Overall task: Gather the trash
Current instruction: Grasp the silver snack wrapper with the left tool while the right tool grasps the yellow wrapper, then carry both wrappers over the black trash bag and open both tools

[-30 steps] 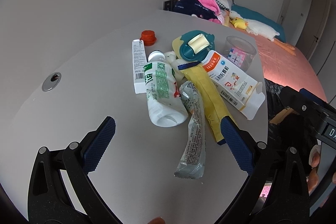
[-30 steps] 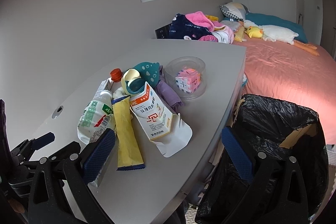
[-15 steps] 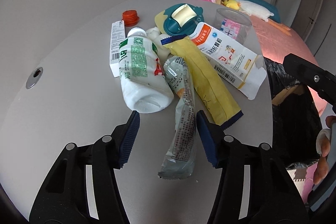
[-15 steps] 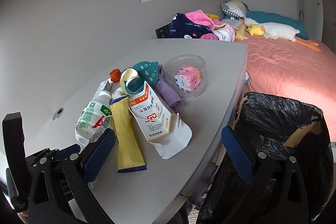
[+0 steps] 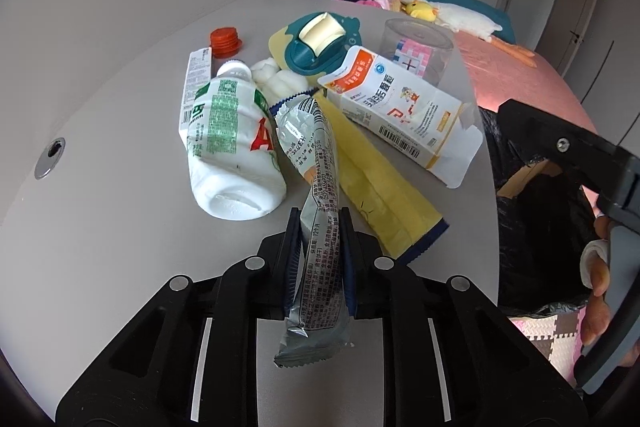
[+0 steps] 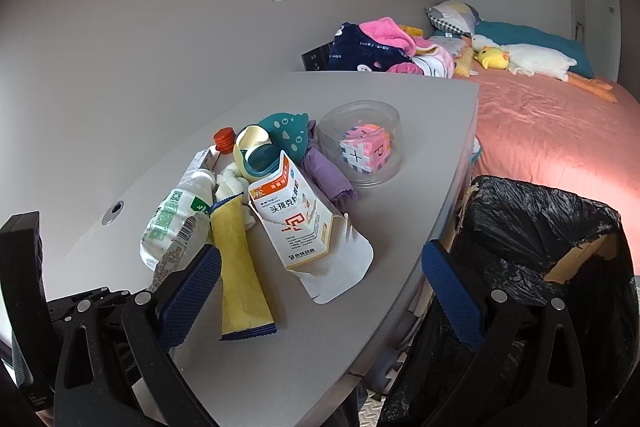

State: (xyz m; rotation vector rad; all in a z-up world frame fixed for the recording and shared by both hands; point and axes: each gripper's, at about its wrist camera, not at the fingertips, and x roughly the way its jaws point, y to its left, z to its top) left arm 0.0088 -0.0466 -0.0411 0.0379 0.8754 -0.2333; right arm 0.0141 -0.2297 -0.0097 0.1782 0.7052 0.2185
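A crumpled silver snack wrapper (image 5: 316, 163) lies lengthwise on the grey table (image 5: 100, 227), its far end resting against the pile of trash. My left gripper (image 5: 320, 223) is closing tight on the wrapper's near half, and both blue pads press its sides. A white bottle with a green label (image 5: 232, 147) lies to the left of the wrapper, a yellow wrapper (image 5: 376, 183) to its right. Beyond them is an opened medicine box (image 5: 400, 107). My right gripper (image 6: 320, 259) hangs open over the table's near edge with nothing between its fingers. A black-lined bin (image 6: 540, 227) stands beside the table.
Further back on the table are a red cap (image 5: 225, 41), a long white box (image 5: 196, 79), a teal tape dispenser (image 5: 320, 43) and a clear tub holding a puzzle cube (image 5: 420, 51). A pink bed (image 6: 560, 131) with toys and clothes fills the right side.
My left gripper came forward and down over the silver wrapper, and its jaws went from wide open to shut on it. The right gripper stayed where it was.
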